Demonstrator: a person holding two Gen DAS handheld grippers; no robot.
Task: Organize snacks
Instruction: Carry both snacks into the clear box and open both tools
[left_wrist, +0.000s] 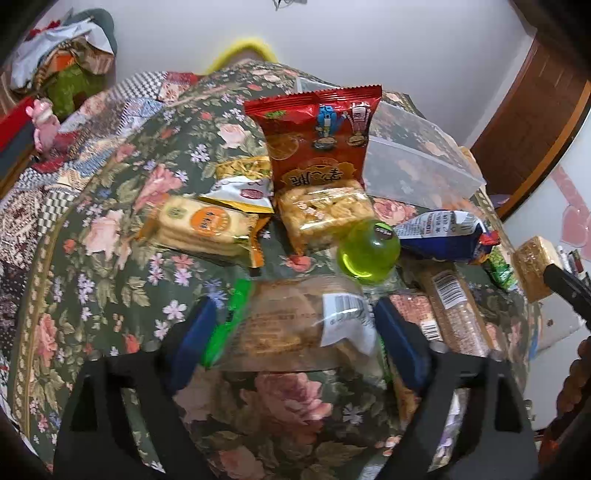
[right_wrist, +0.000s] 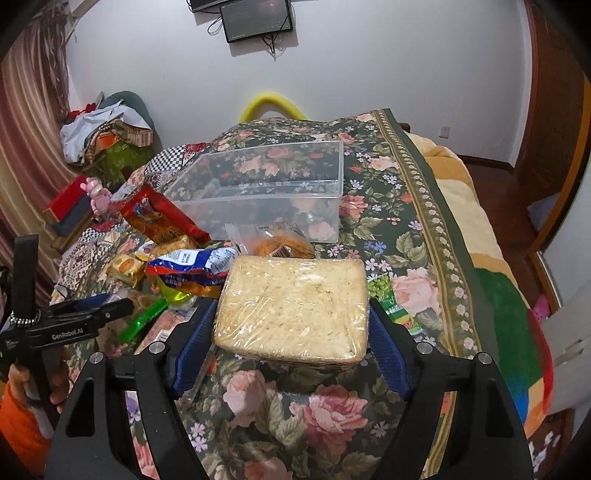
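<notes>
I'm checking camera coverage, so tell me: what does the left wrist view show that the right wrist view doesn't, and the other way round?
Only the left wrist view looks between the left gripper's fingers, where a clear-wrapped pack lies. Only the right wrist view shows the wall screen, the striped curtain, and the right gripper clamped on the wrapped block from close up. Both show the red bag, the blue bag, the clear box and the floral cloth.
</notes>
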